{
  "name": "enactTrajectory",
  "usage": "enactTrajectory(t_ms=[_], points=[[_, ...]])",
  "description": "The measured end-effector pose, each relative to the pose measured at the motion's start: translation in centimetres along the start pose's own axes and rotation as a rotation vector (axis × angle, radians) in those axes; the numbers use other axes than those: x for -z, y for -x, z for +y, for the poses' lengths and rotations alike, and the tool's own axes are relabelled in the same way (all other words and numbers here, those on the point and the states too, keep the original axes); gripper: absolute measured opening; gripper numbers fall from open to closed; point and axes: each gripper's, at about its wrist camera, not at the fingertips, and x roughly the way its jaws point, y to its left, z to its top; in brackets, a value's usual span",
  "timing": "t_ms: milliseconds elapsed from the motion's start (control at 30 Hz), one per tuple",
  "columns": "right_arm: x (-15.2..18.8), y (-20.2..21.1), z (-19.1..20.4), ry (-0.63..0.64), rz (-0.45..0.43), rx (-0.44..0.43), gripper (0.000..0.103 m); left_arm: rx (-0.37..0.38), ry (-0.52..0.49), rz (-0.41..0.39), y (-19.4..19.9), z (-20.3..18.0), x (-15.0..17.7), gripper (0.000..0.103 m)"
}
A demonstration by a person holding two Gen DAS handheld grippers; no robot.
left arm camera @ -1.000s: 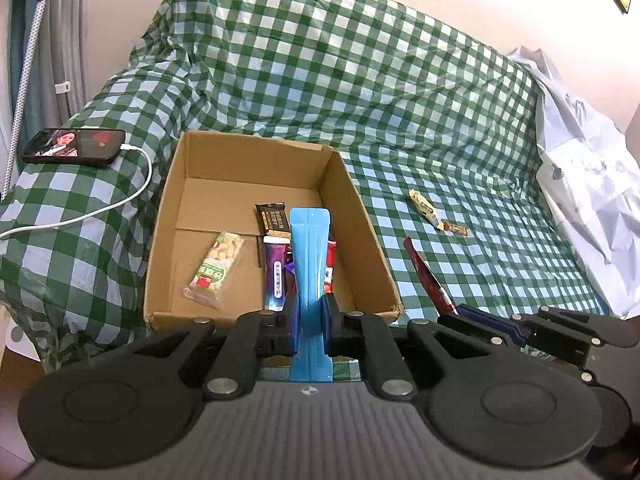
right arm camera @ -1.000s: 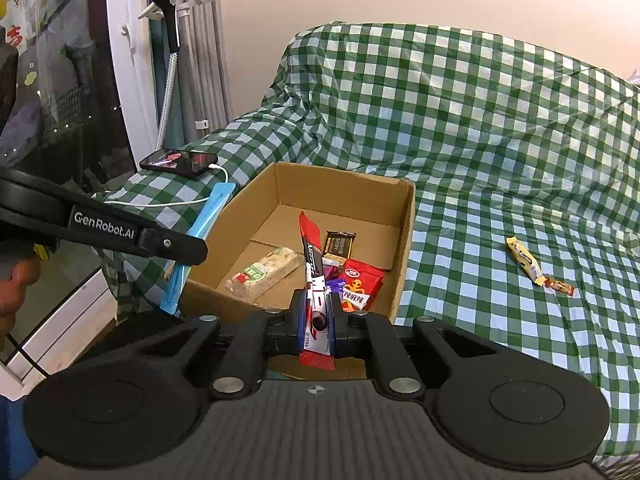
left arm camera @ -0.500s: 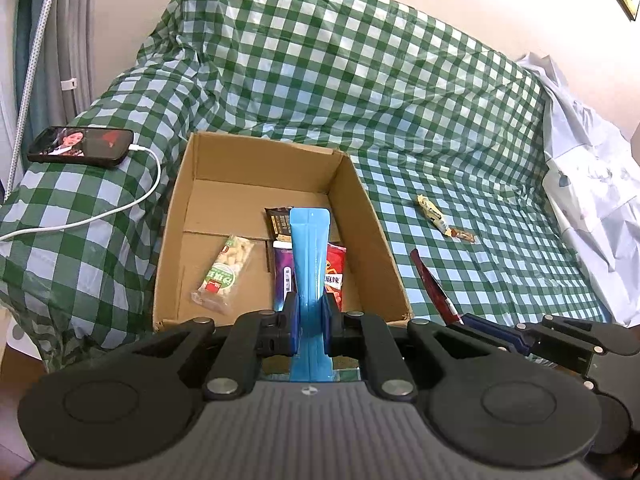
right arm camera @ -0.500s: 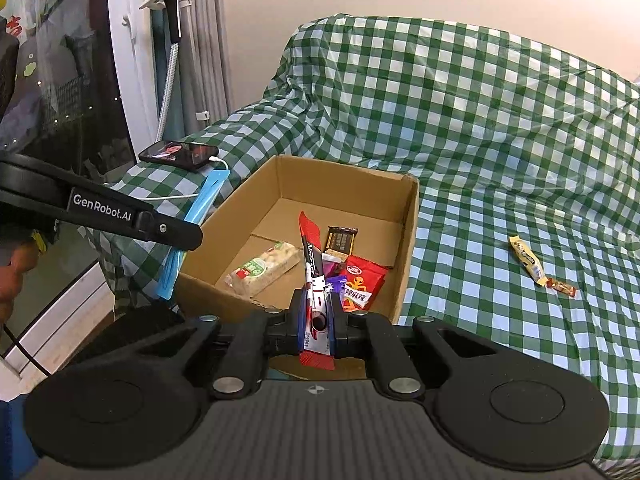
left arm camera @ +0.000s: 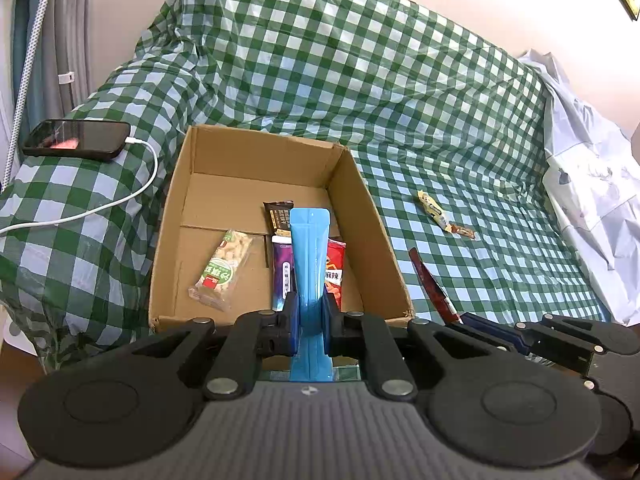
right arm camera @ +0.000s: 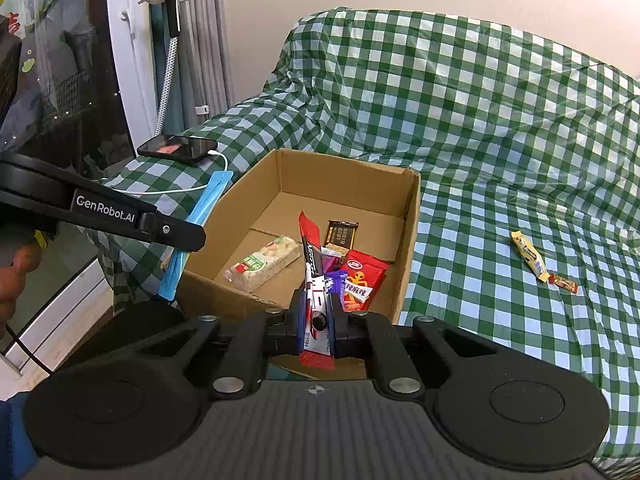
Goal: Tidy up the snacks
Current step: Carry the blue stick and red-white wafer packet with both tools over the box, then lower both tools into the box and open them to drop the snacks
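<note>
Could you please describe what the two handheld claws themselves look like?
Both claws are matte black plastic: the left claw and right claw have round side discs, linkage arms with silver pivot screws and a ribbed grey top. White "GenRobot.AI" lettering marks the left one's side.

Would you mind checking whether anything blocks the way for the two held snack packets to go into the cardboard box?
Nothing visible does. The left gripper holds the blue packet and the right gripper holds the red packet, both near the near wall of the open-topped cardboard box. Snacks already lie inside, with bare floor left.
</note>
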Motion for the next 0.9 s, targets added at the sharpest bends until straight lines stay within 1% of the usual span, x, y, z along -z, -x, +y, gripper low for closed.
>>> enactTrajectory(t_ms=[233, 433, 600, 733, 900], points=[[-0.4, -0.5, -0.2, -0.007, 0.002, 0.001, 0.011, -0.005, 0.009, -0.006, -0.9, 0.5, -0.9, 0.012], [-2.1, -2.3, -0.4, -0.002, -0.001, -0.003, 0.011, -0.013, 0.022, -0.01, -2.7, 1.5, -2.8, 0.012], [-4.0, -5.1, -0.9, -0.002, 0.002, -0.012, 0.011, -0.033, 0.031, 0.003, -5.3, 2.6, -4.6, 0.012], [-5.4, -8.1, -1.4, -0.004, 0.02, -0.021, 0.011, -0.05, 0.038, 0.032, -8.1, 3.7, -6.0, 0.012], [-6.3, -12.3, -2.1, -0.01, 0.058, -0.03, 0.011, -0.075, 0.041, 0.075, -12.1, 4.7, -7.2, 0.012]])
